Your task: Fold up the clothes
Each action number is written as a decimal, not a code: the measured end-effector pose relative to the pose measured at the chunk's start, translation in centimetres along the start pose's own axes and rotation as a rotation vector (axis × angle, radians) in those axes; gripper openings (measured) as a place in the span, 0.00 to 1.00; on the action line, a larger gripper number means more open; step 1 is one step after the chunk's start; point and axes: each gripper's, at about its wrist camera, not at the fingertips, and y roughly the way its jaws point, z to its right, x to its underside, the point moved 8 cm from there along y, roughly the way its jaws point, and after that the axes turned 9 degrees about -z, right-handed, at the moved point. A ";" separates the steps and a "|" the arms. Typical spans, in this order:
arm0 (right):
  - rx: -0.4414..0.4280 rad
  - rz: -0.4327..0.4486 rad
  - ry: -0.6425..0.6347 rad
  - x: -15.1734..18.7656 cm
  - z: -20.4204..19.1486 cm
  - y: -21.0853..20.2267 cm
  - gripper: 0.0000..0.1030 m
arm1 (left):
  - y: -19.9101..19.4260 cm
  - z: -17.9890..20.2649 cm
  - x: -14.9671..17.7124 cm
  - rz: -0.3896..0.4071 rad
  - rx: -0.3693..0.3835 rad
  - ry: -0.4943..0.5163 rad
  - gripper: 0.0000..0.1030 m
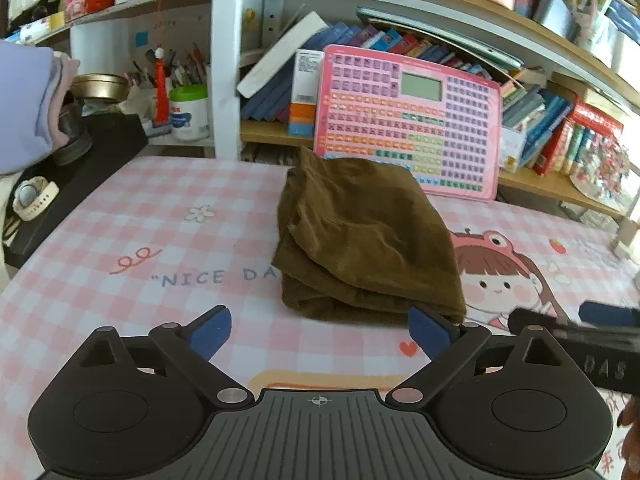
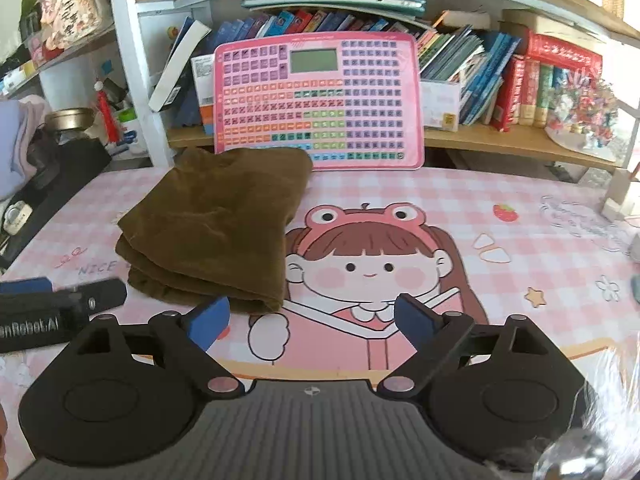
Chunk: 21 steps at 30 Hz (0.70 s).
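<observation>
Pink checked mat (image 1: 140,220) on tabletop reads "NICE DA…"; folded brown garment (image 1: 360,240) lies mid-mat, long axis near-to-far, w/ layered edges facing left; left gripper (image 1: 320,334) & right gripper (image 2: 310,322) just short of its near edge, jaws open, empty.

Soft cloth on a smooth printed mat

The folded brown garment (image 1: 368,240) looks like a velvety, matt cloth with a short nap. The pink checked desk mat (image 1: 160,248) is smooth and slightly glossy. The gripper bodies are matt black plastic, with blue pads (image 2: 210,322) and small shiny metal pins. The shelf board (image 2: 520,144) is pale wood.
</observation>
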 end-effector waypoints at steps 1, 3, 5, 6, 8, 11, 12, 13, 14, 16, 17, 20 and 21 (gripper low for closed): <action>0.003 0.003 0.002 0.0 0.0 -0.1 0.87 | 0.0 0.2 0.2 -0.003 0.004 0.010 0.94; 0.009 0.008 0.007 0.0 0.0 -0.2 0.87 | -0.2 0.3 0.4 -0.008 0.006 0.022 0.94; 0.016 0.013 0.011 -0.1 0.0 -0.3 0.87 | -0.3 0.4 0.6 -0.007 0.012 0.027 0.95; 0.019 0.016 0.013 -0.1 0.0 -0.4 0.87 | -0.2 0.5 0.7 -0.008 0.014 0.029 0.95; 0.025 0.021 0.018 -0.1 0.0 -0.5 0.87 | -0.1 0.5 0.7 -0.014 0.018 0.037 0.95; 0.034 0.029 0.024 -0.1 0.0 -0.8 0.88 | 0.0 0.5 0.7 -0.019 0.019 0.045 0.95; 0.037 0.031 0.026 -0.2 0.0 -0.8 0.88 | 0.0 0.5 0.7 -0.020 0.019 0.047 0.95; 0.039 0.032 0.028 -0.2 -0.1 -0.8 0.88 | 0.0 0.4 0.7 -0.022 0.019 0.047 0.95; 0.040 0.031 0.029 -0.1 -0.1 -0.8 0.88 | 0.0 0.4 0.7 -0.023 0.018 0.048 0.95; 0.041 0.030 0.031 -0.1 -0.1 -0.8 0.88 | 0.1 0.4 0.7 -0.024 0.018 0.050 0.95; 0.041 0.029 0.032 -0.1 -0.1 -0.7 0.88 | 0.1 0.3 0.7 -0.025 0.017 0.050 0.95; 0.041 0.027 0.031 -0.1 -0.2 -0.6 0.88 | 0.2 0.2 0.6 -0.026 0.014 0.050 0.95; 0.040 0.027 0.031 -0.1 -0.2 -0.6 0.88 | 0.2 0.2 0.6 -0.026 0.013 0.051 0.95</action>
